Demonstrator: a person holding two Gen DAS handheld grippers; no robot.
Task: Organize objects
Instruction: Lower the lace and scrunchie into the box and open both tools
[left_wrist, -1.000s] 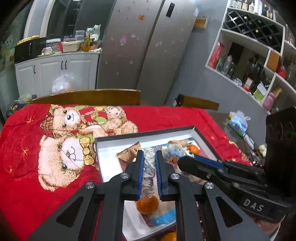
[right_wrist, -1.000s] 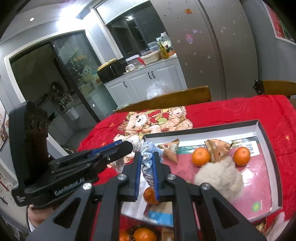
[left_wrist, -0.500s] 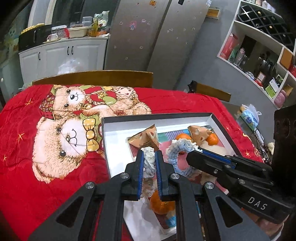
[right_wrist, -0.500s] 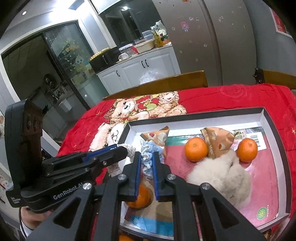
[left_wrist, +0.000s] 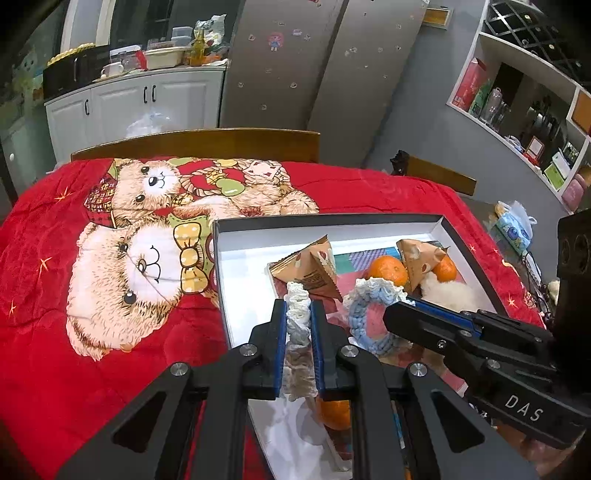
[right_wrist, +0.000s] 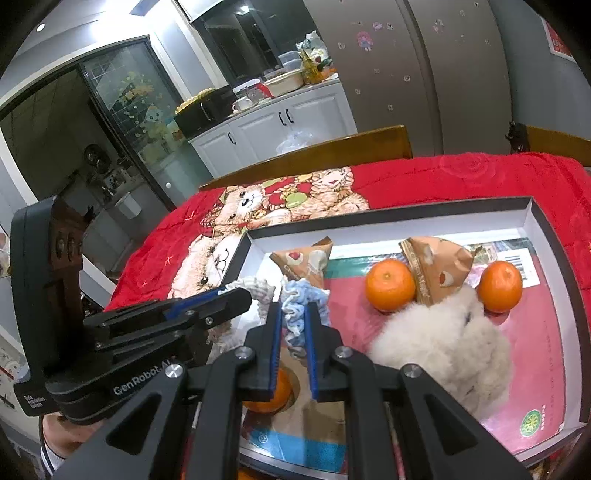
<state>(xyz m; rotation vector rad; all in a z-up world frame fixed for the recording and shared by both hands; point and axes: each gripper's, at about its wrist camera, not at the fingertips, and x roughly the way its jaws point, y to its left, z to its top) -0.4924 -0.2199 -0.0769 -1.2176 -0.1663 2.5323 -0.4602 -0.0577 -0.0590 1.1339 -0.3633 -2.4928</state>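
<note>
A table draped in a bright red quilted blanket (left_wrist: 55, 369), printed with two tan teddy bears, carries everything here. Directly on the blanket lies a wide, shallow cardboard box tray with dark outer walls and a white inner lining (left_wrist: 236, 266), set toward the blanket's right half, its left wall just beside the lower bear's yellow bow. A brown wooden chair back (left_wrist: 195, 142) rises just behind the table's far edge.
</note>
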